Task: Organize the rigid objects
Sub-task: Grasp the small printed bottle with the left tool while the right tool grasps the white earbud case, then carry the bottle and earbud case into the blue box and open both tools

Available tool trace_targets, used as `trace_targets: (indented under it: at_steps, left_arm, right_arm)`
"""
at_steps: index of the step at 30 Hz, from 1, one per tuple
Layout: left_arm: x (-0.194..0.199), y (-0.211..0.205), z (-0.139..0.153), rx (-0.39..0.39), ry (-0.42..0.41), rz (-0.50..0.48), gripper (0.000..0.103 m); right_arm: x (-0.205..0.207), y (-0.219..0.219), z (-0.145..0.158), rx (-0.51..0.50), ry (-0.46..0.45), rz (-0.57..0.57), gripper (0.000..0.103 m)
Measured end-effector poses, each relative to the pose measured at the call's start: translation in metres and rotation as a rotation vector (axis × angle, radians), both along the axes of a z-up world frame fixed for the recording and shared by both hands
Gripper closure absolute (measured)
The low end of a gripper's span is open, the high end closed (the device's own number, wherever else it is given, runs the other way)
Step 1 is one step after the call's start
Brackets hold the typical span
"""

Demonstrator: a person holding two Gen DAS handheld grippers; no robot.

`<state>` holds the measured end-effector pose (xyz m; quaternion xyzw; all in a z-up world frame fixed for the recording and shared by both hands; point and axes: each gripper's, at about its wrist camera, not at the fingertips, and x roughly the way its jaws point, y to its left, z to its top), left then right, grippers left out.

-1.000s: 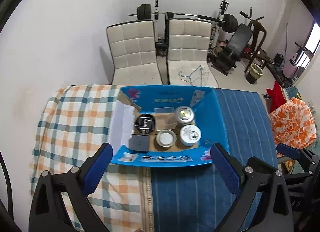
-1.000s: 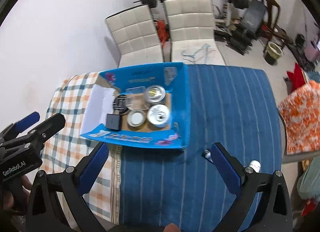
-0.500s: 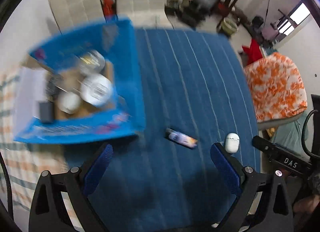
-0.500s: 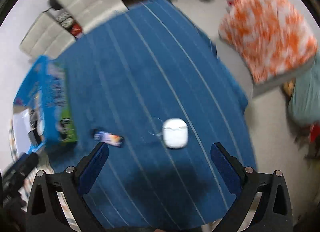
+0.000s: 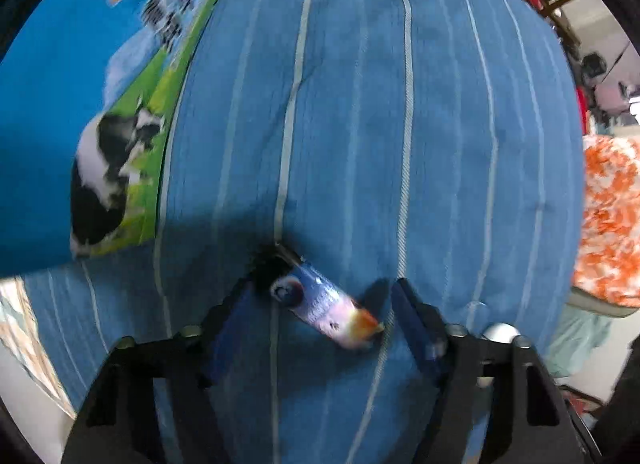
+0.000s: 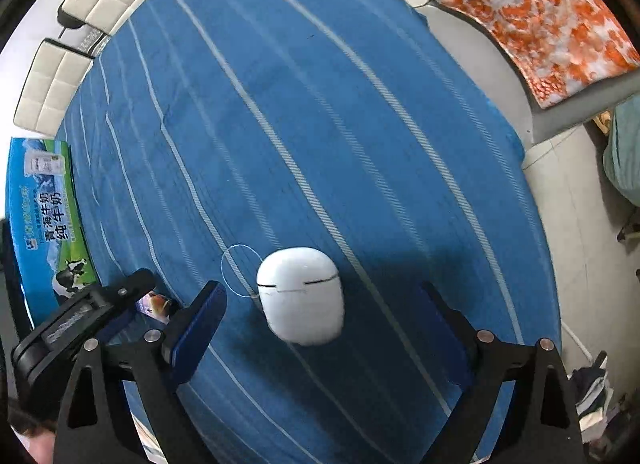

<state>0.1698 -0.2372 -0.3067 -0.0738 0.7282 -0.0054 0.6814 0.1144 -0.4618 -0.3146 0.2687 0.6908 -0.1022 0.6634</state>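
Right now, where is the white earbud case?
In the right wrist view, the white earbud case lies on the blue striped cloth, between the open fingers of the right gripper, untouched.

Blue striped cloth (image 6: 360, 124) covers surface, fills most of both frames. On it: white earbud case (image 6: 301, 295) lower centre, small printed tube (image 5: 320, 298) lower centre of left view, blue milk carton box (image 6: 44, 220) at left edge.

Both the left gripper (image 5: 320, 304) and the right gripper (image 6: 320, 304) point downward, jaws spread wide.
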Motion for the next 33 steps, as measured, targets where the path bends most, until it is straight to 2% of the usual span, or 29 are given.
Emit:
trace_targets:
  at_steps: [1, 3, 4, 5, 7, 10, 12, 15, 17, 18, 22, 28, 33]
  left_arm:
    - [0.000, -0.004, 0.000, 0.017, -0.004, -0.023, 0.055]
    - [-0.004, -0.015, 0.004, 0.038, -0.028, -0.103, 0.068]
    - [-0.008, -0.019, 0.006, 0.039, -0.037, -0.141, 0.071]
    - [-0.013, -0.023, 0.007, 0.037, -0.039, -0.189, 0.073]
    - [-0.024, -0.026, 0.010, 0.036, -0.038, -0.253, 0.075]
    - [-0.035, -0.027, 0.006, 0.028, -0.019, -0.274, 0.074]
    - [-0.039, -0.025, 0.007, 0.021, -0.037, -0.247, 0.074]
    - [-0.041, -0.032, 0.008, 0.057, -0.043, -0.259, 0.075]
    - [-0.037, -0.043, 0.010, 0.064, -0.055, -0.270, 0.077]
    - [-0.036, -0.044, 0.010, 0.057, -0.059, -0.272, 0.077]
    - [-0.038, -0.030, 0.016, 0.029, -0.048, -0.257, 0.079]
    - [-0.047, -0.019, 0.038, -0.021, -0.082, -0.263, 0.080]
    - [-0.049, -0.026, 0.066, -0.050, -0.138, -0.295, 0.080]
  right_arm:
    - [0.003, 0.001, -0.004, 0.002, 0.006, 0.009, 0.013]
    - [0.007, 0.008, -0.010, 0.014, 0.025, 0.033, 0.025]
    - [0.008, 0.012, -0.012, 0.003, 0.038, 0.058, 0.026]
    - [0.010, 0.016, -0.011, -0.025, 0.033, 0.083, 0.029]
    - [0.009, 0.026, -0.009, -0.091, 0.045, 0.152, 0.041]
    - [0.009, 0.034, -0.009, -0.127, 0.057, 0.206, 0.041]
    - [0.012, 0.038, -0.010, -0.149, 0.076, 0.225, 0.041]
    - [0.016, 0.048, -0.008, -0.193, 0.084, 0.244, 0.041]
    - [0.016, 0.051, -0.006, -0.206, 0.070, 0.241, 0.047]
    - [0.015, 0.056, -0.003, -0.208, 0.062, 0.249, 0.054]
    - [0.012, 0.065, 0.001, -0.203, 0.049, 0.272, 0.054]
    - [0.000, 0.072, 0.016, -0.156, -0.003, 0.265, 0.054]
    - [-0.007, 0.089, 0.039, -0.162, -0.056, 0.282, 0.054]
